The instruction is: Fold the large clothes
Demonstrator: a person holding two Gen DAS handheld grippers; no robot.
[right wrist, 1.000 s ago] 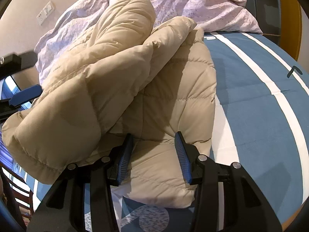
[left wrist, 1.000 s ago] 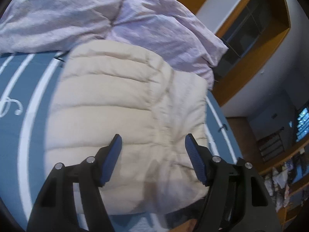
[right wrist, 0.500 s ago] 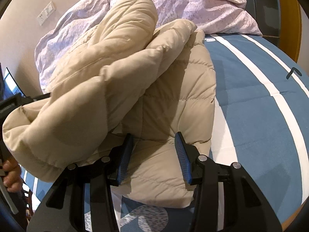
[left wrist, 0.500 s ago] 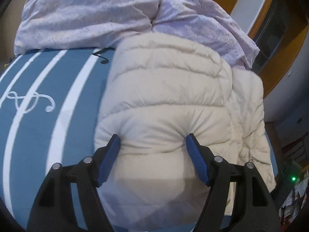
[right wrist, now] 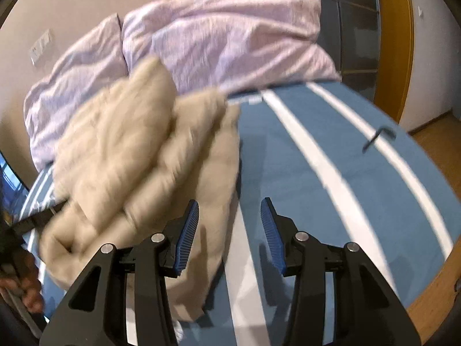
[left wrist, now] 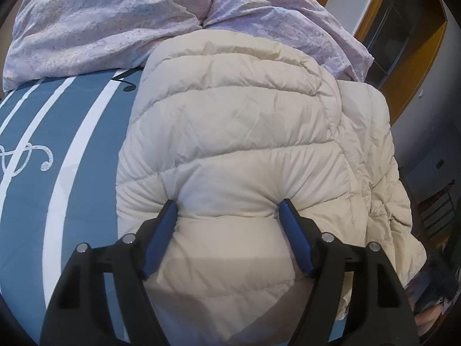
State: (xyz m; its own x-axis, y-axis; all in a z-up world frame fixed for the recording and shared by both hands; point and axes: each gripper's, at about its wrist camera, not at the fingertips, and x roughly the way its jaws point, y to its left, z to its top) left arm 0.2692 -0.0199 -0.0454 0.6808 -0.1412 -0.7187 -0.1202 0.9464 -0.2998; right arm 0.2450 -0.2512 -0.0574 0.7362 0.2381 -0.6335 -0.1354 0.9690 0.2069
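Note:
A cream quilted puffer jacket (left wrist: 236, 132) lies folded over on the blue striped bed cover (left wrist: 86, 144). My left gripper (left wrist: 229, 210) has its blue fingers wide apart and pressed into the jacket's near fold, which bulges between them. In the right wrist view the jacket (right wrist: 138, 155) is blurred, bunched at the left. My right gripper (right wrist: 230, 210) is open and empty above the bed cover (right wrist: 331, 150), just right of the jacket's edge.
A crumpled lilac duvet (left wrist: 115, 20) is heaped at the head of the bed and also shows in the right wrist view (right wrist: 219, 40). Wooden door frames (right wrist: 394, 43) and floor lie to the right. A hand (right wrist: 26, 288) shows at the lower left.
My left gripper swung the jacket's fold across onto the rest and pressed into it. My right gripper pulled back off the jacket and now hangs over the bed cover.

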